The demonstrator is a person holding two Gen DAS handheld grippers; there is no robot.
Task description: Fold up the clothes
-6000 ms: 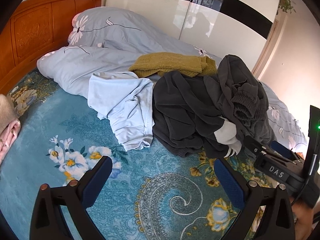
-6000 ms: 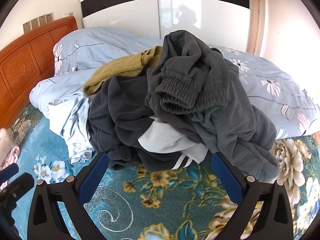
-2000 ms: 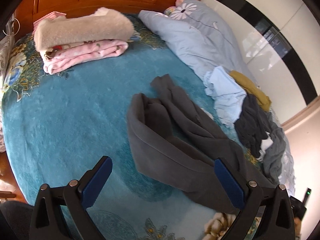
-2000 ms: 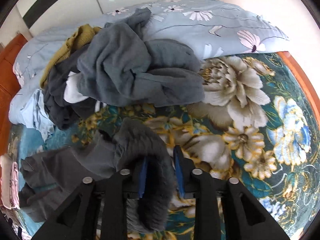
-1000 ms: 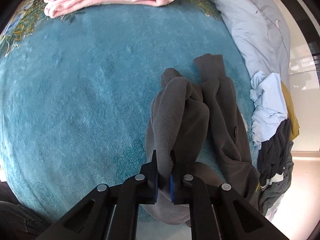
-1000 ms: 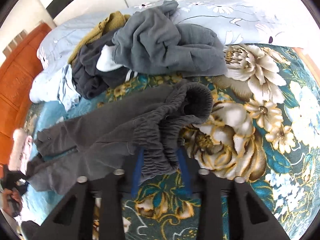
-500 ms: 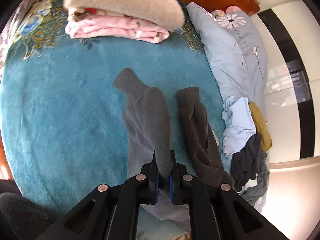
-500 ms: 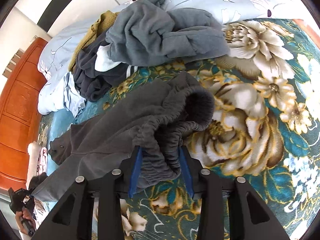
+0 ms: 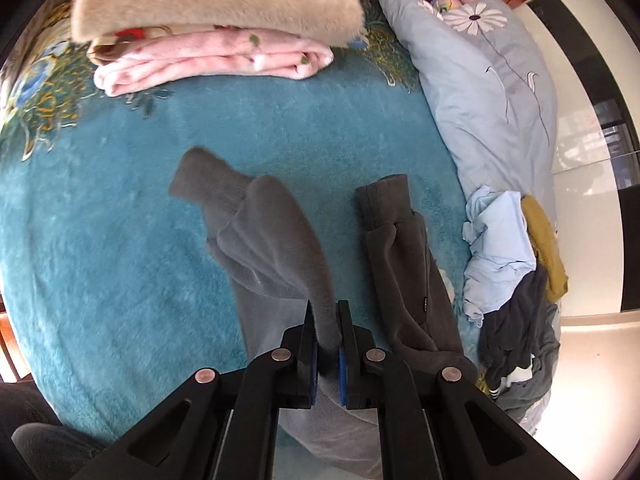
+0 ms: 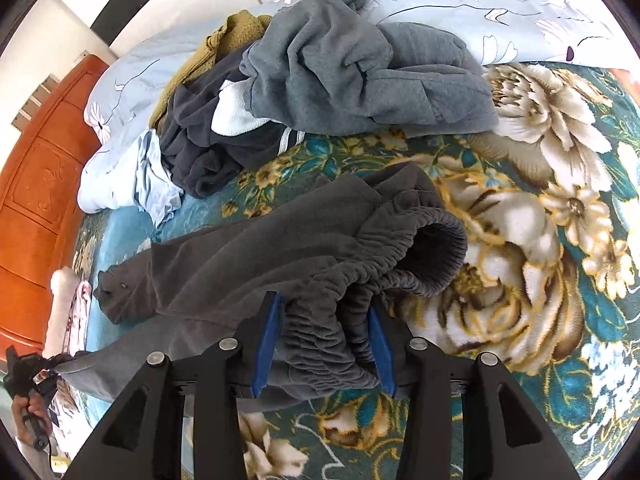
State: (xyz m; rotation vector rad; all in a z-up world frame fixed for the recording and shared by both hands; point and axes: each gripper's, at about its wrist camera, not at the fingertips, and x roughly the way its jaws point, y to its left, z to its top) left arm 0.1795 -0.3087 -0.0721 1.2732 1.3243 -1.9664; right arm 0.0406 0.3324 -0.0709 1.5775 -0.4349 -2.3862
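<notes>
Grey trousers (image 10: 280,256) lie spread on the blanket (image 9: 100,240) beside the unfolded pile (image 10: 320,72). Left gripper (image 9: 325,354) pinches one leg; right gripper (image 10: 324,344), apparently closed, bunches the waistband. Uneven pulling risks twisting the legs.

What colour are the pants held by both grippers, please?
Dark grey pants, clearest in the right wrist view.

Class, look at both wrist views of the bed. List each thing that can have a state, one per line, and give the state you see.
Left tongs: shut on a trouser leg.
Right tongs: closed around the bunched waistband.
Dark grey sweatpants: stretched out, unfolded, legs apart.
Pink blanket: folded, under the beige one.
Beige fleece blanket: folded, on top.
Clothes pile: crumpled, unfolded.
Light blue garment: crumpled.
</notes>
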